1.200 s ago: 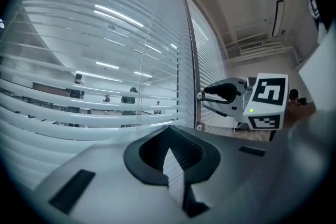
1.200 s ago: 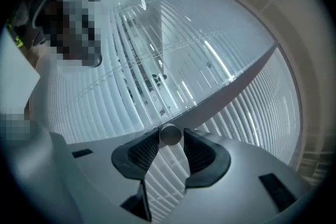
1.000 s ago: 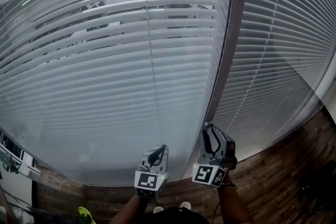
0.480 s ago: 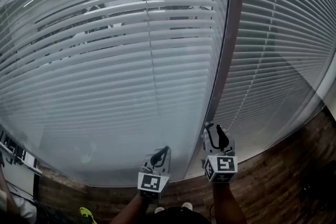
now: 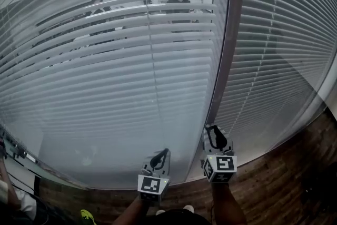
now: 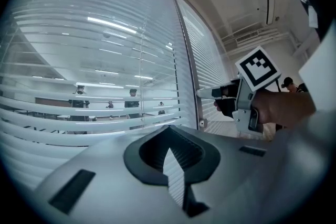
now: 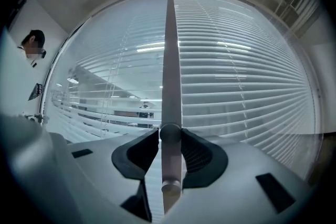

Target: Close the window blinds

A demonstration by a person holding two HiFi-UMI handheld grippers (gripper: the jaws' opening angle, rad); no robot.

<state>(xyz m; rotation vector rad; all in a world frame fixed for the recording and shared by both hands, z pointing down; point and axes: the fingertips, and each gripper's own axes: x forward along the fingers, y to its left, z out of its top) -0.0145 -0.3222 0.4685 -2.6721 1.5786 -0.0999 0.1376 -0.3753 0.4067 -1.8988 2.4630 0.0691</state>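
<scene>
Head view: the right gripper [image 5: 211, 129] is held at 5 o'clock and the left gripper [image 5: 164, 152] at 6 o'clock, both low before the window.

Change noted: against one second ago, the right gripper's marker cube is rolled about its long axis, so two marker faces are shown where one was. Over the last half second it is hardly moved. This is judged to be a twist put on the tilt wand [image 7: 170, 60].

Right gripper view: the tongs are clamped on the wand, which runs from 12 to 6 o'clock between the pads.

Left gripper view: the tongs are brought together with nothing held, and the gripper is kept idle.

The left blind [image 5: 121, 92] is hung at 10 to 12 o'clock and the right blind [image 5: 284, 55] at 2 o'clock, parted by the mullion [image 5: 234, 18]. People [image 5: 179, 1] are still seen between the upper slats of the left blind, and no clear change of slat angle is found. The closing is judged unfinished, and more turning is probably needed.
</scene>
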